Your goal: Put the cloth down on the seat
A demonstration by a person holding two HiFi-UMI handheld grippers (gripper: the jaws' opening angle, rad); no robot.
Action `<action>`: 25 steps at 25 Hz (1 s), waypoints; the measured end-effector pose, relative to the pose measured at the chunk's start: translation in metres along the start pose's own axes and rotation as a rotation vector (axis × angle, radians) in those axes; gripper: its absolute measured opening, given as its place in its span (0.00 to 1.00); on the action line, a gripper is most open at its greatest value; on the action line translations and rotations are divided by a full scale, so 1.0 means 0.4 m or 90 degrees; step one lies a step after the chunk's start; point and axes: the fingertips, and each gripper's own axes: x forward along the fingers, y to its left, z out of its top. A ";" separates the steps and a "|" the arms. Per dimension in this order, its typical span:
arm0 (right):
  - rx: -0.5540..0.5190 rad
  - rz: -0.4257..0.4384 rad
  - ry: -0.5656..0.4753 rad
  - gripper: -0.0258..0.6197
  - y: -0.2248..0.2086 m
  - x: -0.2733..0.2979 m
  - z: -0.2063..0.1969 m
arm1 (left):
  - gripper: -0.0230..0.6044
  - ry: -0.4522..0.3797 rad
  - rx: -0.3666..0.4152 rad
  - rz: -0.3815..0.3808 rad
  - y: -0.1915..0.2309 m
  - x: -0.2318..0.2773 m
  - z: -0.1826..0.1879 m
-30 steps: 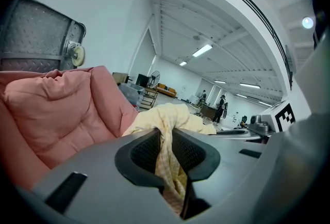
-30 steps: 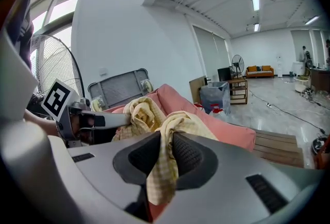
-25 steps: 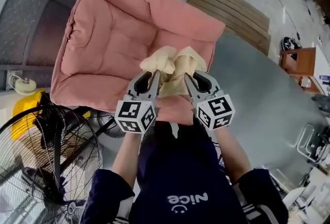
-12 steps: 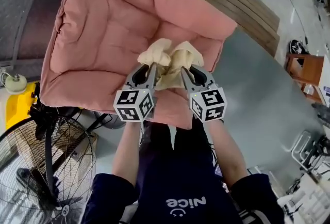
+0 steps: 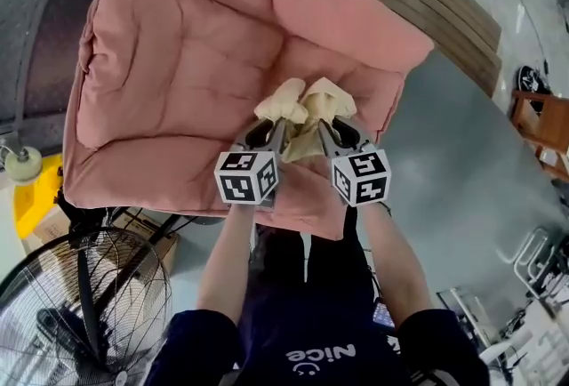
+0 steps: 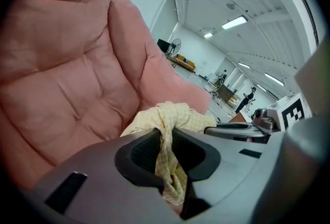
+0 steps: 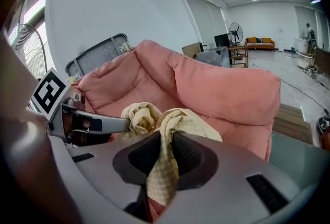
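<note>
Dropping both tools toward the pink quilted seat cushion [image 5: 178,46] across the last second; seeing it fill more of the head view now. Still clenching the pale yellow checked cloth [image 5: 307,101] with the left tool [image 5: 269,132] and the right tool [image 5: 330,133], one bunched end each, pinching fabric between the pads in both gripper views. Holding the cloth over the seat's front half, close above it, apparently not yet resting. Judging touchdown near; still needing a little more descent, then releasing both.
</note>
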 end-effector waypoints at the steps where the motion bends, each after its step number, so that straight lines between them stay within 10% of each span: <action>1: 0.001 0.004 0.005 0.18 -0.011 0.014 -0.008 | 0.17 0.009 -0.003 0.002 0.005 0.021 -0.009; 25: 0.024 -0.019 0.137 0.18 -0.205 0.250 -0.252 | 0.19 0.107 -0.080 0.075 0.161 0.336 -0.201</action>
